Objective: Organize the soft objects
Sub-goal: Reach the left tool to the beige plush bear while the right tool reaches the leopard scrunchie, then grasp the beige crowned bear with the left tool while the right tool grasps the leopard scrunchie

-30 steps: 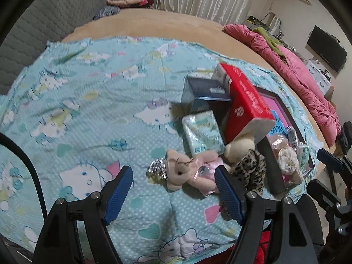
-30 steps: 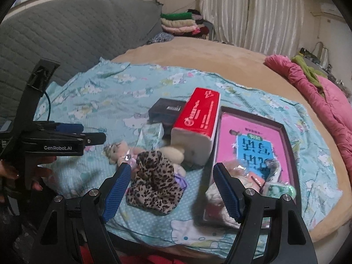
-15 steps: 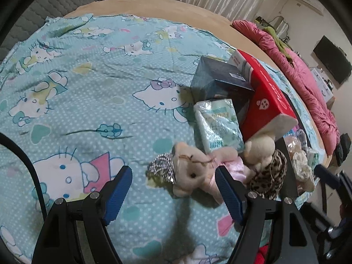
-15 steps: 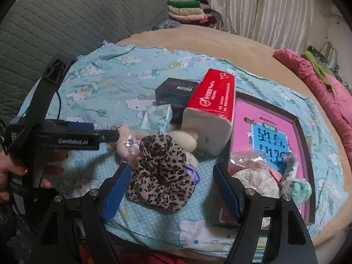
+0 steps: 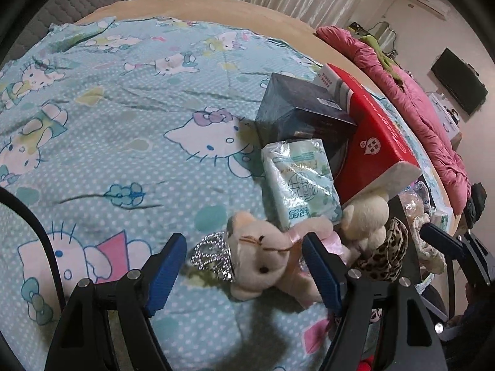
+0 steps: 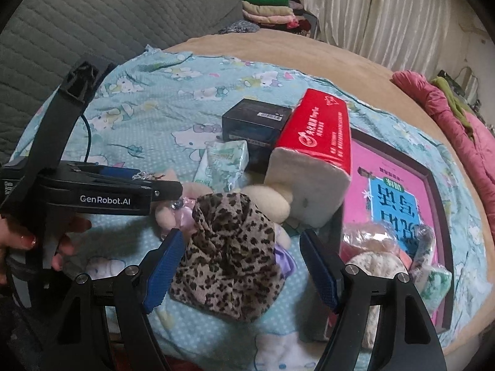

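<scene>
Hovering over the patterned blanket (image 5: 130, 142), left gripper (image 5: 244, 266) spread wide, empty; pink plush bear (image 5: 263, 262) between its jaws, long axis toward 3 o'clock. Right gripper (image 6: 239, 266) likewise spread, empty; leopard-print cloth (image 6: 232, 253) at 12 o'clock, nearer it.

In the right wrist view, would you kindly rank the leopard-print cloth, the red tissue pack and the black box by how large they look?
1. Leopard-print cloth, though it lies nearest the camera.
2. Red tissue pack, close enough in size that the order is unsure.
3. Black box, clearly smallest and partly hidden.
</scene>
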`<action>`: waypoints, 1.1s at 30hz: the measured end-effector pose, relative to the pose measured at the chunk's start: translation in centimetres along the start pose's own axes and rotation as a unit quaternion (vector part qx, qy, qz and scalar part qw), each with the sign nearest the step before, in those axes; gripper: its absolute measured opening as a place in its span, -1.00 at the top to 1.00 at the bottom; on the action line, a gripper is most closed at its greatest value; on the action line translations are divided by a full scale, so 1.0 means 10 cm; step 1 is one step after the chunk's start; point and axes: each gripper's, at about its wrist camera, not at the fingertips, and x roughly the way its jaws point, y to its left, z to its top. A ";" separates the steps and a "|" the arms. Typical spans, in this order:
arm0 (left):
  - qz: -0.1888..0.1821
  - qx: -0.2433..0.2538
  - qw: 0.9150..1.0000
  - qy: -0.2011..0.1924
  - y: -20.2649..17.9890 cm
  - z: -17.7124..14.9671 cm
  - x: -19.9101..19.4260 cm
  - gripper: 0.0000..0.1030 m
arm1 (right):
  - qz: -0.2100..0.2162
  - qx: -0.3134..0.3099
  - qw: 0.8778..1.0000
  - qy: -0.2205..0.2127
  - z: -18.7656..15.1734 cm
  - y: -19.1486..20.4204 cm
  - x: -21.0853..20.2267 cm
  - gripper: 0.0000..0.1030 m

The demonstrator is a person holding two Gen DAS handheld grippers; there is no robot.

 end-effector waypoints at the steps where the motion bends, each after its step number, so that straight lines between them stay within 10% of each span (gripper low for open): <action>1: -0.001 0.001 1.000 -0.002 0.00 0.01 0.00 -0.45 | -0.007 -0.006 1.000 0.000 0.01 0.01 0.03 -0.51; 8: -0.014 0.010 1.000 -0.005 -0.02 0.02 0.04 -0.18 | -0.018 -0.017 1.000 0.006 0.00 0.03 0.18 -0.48; 18: -0.016 0.004 1.000 -0.022 0.05 0.04 -0.07 0.34 | 0.007 -0.014 1.000 -0.005 -0.04 0.02 0.13 0.68; 33: 0.002 0.018 0.998 -0.067 -0.10 0.02 -0.50 0.37 | 0.019 0.027 0.998 -0.053 0.04 -0.18 -0.30 0.79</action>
